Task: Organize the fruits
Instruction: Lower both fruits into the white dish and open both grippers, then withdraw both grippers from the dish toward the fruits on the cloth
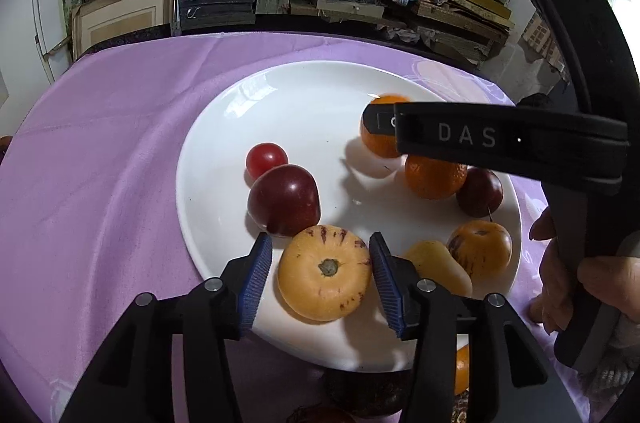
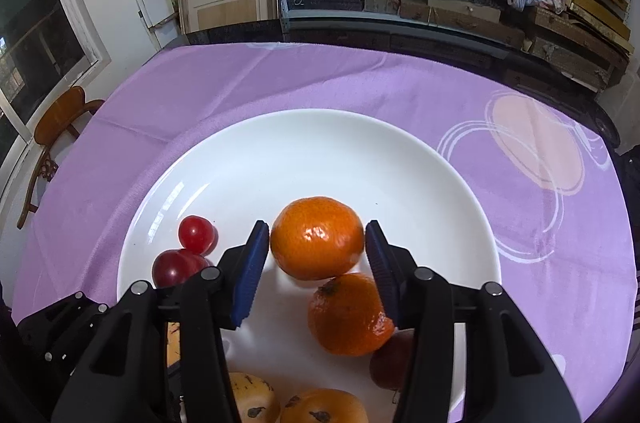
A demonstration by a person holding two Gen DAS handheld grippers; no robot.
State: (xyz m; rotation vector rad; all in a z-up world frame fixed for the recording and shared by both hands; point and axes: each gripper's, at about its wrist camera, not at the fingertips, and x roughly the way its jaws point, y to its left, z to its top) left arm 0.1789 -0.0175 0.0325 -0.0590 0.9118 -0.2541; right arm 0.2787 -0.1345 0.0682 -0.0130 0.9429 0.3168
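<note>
White plate (image 1: 224,159) mid-tablecloth (image 1: 100,151), left gripper (image 1: 316,263) jaws apart around striped yellow pepino melon (image 1: 324,273) at near rim, untouched, right gripper (image 2: 316,249) jaws apart flanking mandarin (image 2: 318,237), right-wrist view alone shows wooden chair (image 2: 60,127).

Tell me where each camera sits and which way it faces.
Left wrist: sits on the left tongs, angled down at a yellow purple-streaked round fruit between them; the right tongs and a hand show.
Right wrist: sits on the right tongs, angled down at an orange mandarin.
Shared: the white round plate.
</note>
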